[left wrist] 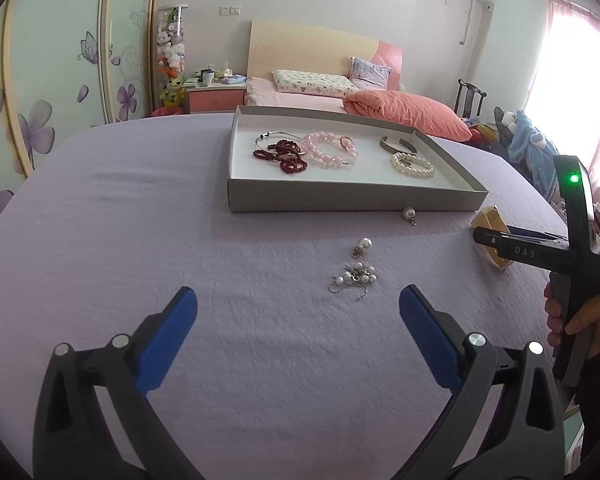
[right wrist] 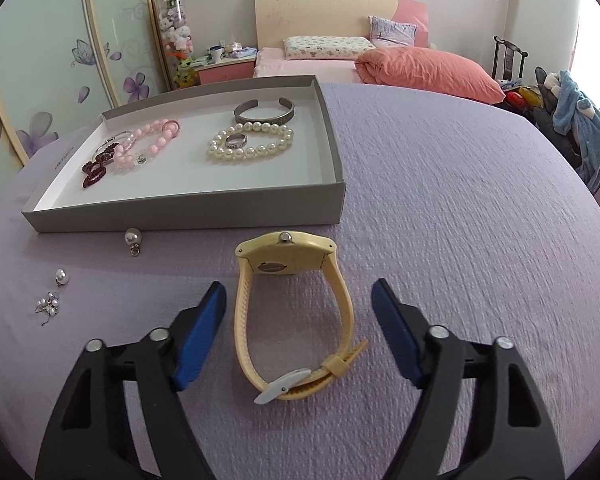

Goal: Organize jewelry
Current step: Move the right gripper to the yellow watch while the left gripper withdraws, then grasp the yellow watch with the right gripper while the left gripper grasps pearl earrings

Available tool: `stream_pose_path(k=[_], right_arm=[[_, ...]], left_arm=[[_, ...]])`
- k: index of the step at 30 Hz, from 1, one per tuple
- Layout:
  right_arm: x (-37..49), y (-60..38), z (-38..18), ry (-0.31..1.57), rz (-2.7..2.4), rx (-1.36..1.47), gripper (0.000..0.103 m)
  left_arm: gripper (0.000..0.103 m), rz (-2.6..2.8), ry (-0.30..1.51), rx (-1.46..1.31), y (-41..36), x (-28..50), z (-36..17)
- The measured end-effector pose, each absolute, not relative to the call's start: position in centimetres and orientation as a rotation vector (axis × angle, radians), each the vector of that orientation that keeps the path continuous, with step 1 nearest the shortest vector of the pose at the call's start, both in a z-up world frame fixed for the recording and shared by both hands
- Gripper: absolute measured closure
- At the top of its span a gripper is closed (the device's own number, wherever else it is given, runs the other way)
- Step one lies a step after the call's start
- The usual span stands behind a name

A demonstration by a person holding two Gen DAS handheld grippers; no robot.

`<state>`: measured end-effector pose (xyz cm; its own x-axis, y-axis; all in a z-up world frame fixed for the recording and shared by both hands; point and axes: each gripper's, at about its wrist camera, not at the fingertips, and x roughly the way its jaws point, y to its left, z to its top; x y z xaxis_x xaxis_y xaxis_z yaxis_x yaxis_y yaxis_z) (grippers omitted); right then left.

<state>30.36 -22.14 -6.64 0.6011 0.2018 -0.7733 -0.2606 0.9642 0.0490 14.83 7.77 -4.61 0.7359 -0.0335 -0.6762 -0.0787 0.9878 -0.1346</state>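
A yellow rubbery wristwatch (right wrist: 296, 320) stands on edge on the textured lilac cloth (right wrist: 440, 240), near the grey cardboard tray (right wrist: 188, 210), between the right gripper's (right wrist: 299, 296) blue pads, untouched. The left gripper (left wrist: 298, 300) gapes wide, empty, before small pearl earrings (left wrist: 354, 276).

Left gripper (left wrist: 298, 308): jaws spread wide, blue pads (left wrist: 168, 340) apart, nothing between, angled down. Right gripper (right wrist: 298, 304): jaws part-way apart, blue pads (right wrist: 200, 336) clear of contact, pointed down. Person's right hand (left wrist: 580, 320) wraps right gripper's handle, fingers curled round grip, dark sleeve below.
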Motion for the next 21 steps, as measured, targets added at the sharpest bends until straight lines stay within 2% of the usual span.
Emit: stream_pose_path(k=[5,7,9,11,21], right_arm=[[30.5,-22.0,-6.8,0.896,0.278,-0.062,0.039],[30.5,-22.1,-6.7,0.893,0.274,-0.058,0.046],[30.4,-22.2,-6.7,0.888,0.281,-0.051,0.057],[30.4,-22.3,-6.6,0.888,0.287,-0.040,0.062],[29.6,-22.6,-5.5,0.859,0.350,0.017,0.063]], left_arm=[[0.002,0.010,0.757,-0.143,7.1,15.0,-4.8],[0.002,0.003,0.765,-0.135,6.8,15.2,-4.9],[0.002,-0.002,0.773,-0.128,6.5,15.3,-5.0],[0.002,-0.007,0.780,-0.119,6.1,15.6,-5.1],[0.003,0.018,0.842,-0.104,4.4,18.4,-5.8]])
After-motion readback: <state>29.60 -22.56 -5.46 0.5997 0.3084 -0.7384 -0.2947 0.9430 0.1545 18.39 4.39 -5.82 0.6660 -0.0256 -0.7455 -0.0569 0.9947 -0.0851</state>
